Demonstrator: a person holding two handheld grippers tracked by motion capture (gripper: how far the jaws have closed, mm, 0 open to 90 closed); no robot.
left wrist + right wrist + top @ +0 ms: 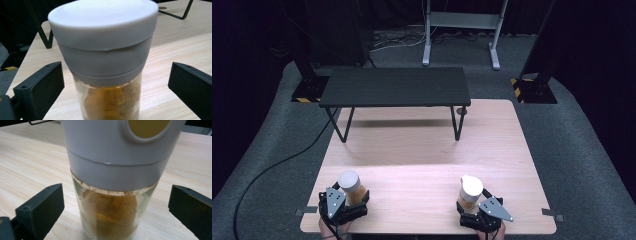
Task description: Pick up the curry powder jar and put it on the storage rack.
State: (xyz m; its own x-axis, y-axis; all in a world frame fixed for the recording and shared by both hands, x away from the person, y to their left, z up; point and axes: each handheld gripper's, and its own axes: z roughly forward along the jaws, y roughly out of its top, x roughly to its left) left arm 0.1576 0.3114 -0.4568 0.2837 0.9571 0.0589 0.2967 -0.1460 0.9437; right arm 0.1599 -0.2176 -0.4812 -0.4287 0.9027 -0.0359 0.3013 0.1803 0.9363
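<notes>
You have two glass spice jars on the pale wooden counter [427,160], both at its near edge, well apart from the single black metal stand [395,86] at the far side. Left of the stand's midline, the grey-lidded glass jar of orange-brown powder [351,186] stands upright between the jaws of your left claw [348,200], which is released, pads clear on both sides. To the right, the white-lidded glass jar of orange-brown powder [469,193] stands inside your right claw [473,209], likewise released. In both gripper views the jar bases are cut off.
</notes>
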